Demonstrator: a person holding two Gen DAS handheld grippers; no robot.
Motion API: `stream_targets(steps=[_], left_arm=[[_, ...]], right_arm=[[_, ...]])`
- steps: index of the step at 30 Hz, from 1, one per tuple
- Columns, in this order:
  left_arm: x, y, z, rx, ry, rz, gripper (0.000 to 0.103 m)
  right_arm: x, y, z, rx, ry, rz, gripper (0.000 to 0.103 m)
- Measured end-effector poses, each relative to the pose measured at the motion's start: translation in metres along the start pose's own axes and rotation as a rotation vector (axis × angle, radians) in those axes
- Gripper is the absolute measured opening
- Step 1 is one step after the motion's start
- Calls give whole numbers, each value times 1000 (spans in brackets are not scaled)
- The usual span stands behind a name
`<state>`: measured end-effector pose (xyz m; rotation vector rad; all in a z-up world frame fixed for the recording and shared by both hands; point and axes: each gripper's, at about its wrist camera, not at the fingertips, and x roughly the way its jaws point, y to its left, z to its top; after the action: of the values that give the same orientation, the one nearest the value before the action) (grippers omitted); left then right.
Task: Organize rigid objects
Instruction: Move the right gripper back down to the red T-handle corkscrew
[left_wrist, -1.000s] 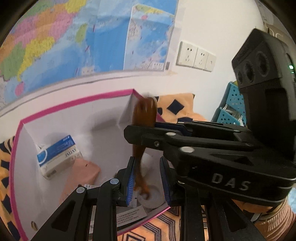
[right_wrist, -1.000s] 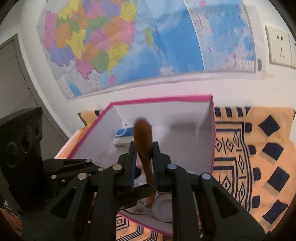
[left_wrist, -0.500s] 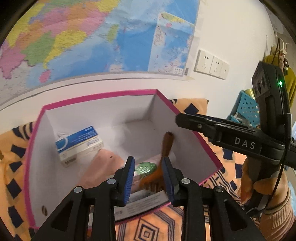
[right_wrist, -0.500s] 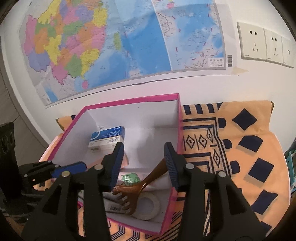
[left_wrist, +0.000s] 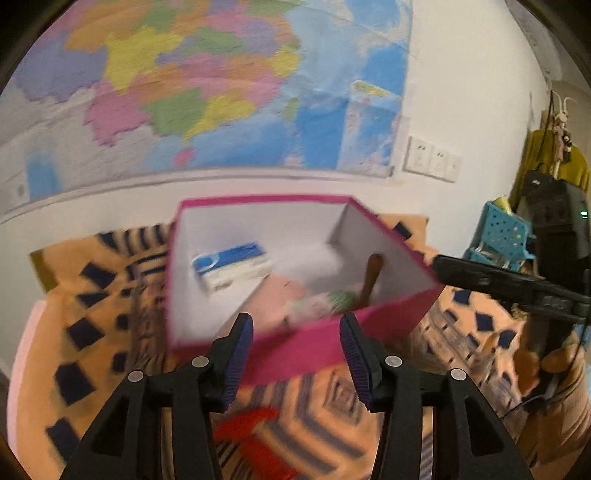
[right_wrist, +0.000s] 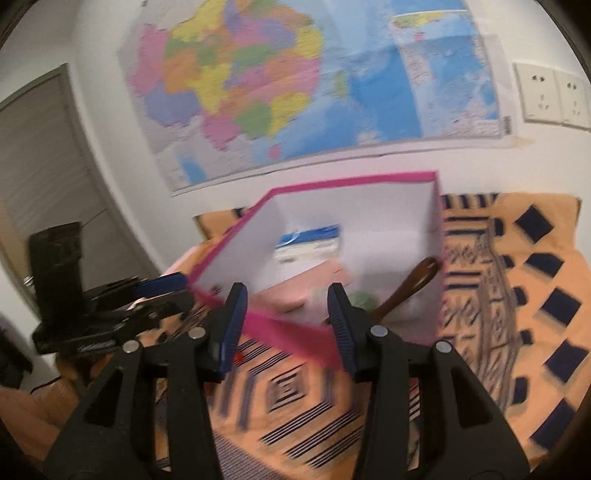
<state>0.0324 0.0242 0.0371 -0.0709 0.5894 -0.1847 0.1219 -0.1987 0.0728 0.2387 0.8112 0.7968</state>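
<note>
A pink-rimmed white box (left_wrist: 295, 350) (right_wrist: 391, 206) stands on an orange patterned cloth. Inside lie a brown wooden back scratcher (left_wrist: 369, 280) (right_wrist: 406, 291) leaning on the right wall, a blue and white carton (left_wrist: 232, 266) (right_wrist: 310, 243), a pink flat box (left_wrist: 273, 299) (right_wrist: 303, 288) and a green-labelled item (left_wrist: 340, 299) (right_wrist: 362, 299). My left gripper (left_wrist: 297, 350) is open and empty, in front of the box's near wall. My right gripper (right_wrist: 286, 325) is open and empty, just before the box's near corner. Each gripper shows in the other's view: the right one (left_wrist: 517, 284), the left one (right_wrist: 110, 310).
The orange cloth (right_wrist: 517, 295) with dark squares spreads around the box. A red object (left_wrist: 251, 424) lies on the cloth near my left gripper. A map (right_wrist: 295, 81) and wall sockets (right_wrist: 550, 96) are behind. A blue basket (left_wrist: 498, 236) stands at right.
One second ago my right gripper held the back scratcher over the box. It let go; the scratcher now lies in the box. Both grippers opened wider and pulled back from the box.
</note>
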Motion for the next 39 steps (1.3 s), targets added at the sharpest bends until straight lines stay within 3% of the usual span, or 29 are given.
stream_targets(steps=[10, 16, 27, 33, 39], left_arm=[[7, 34, -62, -95, 158, 61, 50], [15, 23, -82, -101, 219, 20, 50], [38, 19, -96, -135, 312, 7, 49], [39, 3, -93, -90, 303, -4, 38], [41, -30, -94, -1, 302, -49, 36]], right_arm=[[40, 21, -60, 58, 176, 90, 47], [55, 24, -77, 101, 221, 116, 47], [53, 18, -90, 138, 252, 118, 47], [50, 9, -97, 173, 263, 116, 48], [49, 5, -100, 195, 268, 129, 48]])
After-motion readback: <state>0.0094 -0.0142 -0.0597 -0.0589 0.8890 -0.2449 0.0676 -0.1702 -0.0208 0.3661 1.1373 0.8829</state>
